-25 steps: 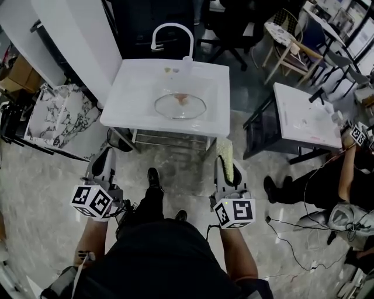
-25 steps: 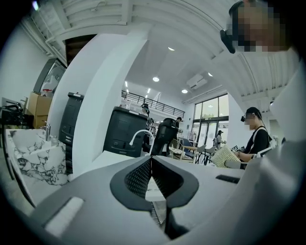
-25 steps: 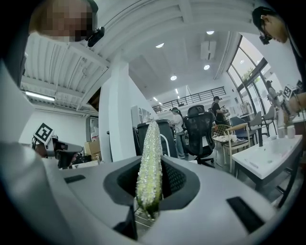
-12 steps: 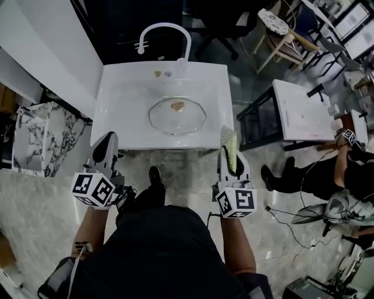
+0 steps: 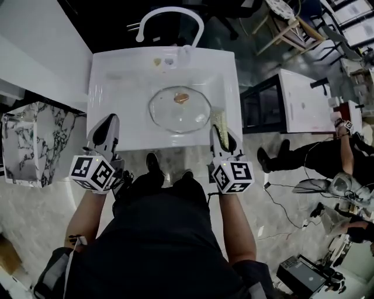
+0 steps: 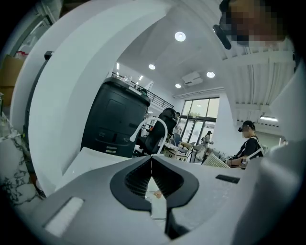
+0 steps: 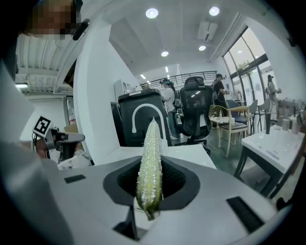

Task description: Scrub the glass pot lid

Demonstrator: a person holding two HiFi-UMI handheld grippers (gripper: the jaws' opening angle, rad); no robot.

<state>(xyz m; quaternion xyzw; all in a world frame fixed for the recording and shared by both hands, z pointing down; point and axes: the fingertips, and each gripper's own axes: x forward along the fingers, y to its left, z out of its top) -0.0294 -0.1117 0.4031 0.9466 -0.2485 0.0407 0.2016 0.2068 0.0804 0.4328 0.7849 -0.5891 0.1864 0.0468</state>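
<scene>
A glass pot lid [image 5: 179,109] lies in the white sink [image 5: 108,82]. Near its right edge, the right tool [image 5: 221,131] clamps a yellow-green scrubbing pad [image 7: 150,165]. The left tool [image 5: 107,126] hovers at the sink's front, closed and empty.

No lettering is legible anywhere (the marker cubes [image 5: 93,173] carry only patterns).

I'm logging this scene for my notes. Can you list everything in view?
sink: one, white, in front of the person
faucet: one, white, at sink's back
lid: one, clear glass with a brownish centre, in sink
sponge: one, yellow-green, in right gripper
marble slab: one, white-grey, left of sink
side table: one, white top, right of sink
bystander: one, in black, far right
left gripper: grey, shut, empty
right gripper: grey, shut on sponge
</scene>
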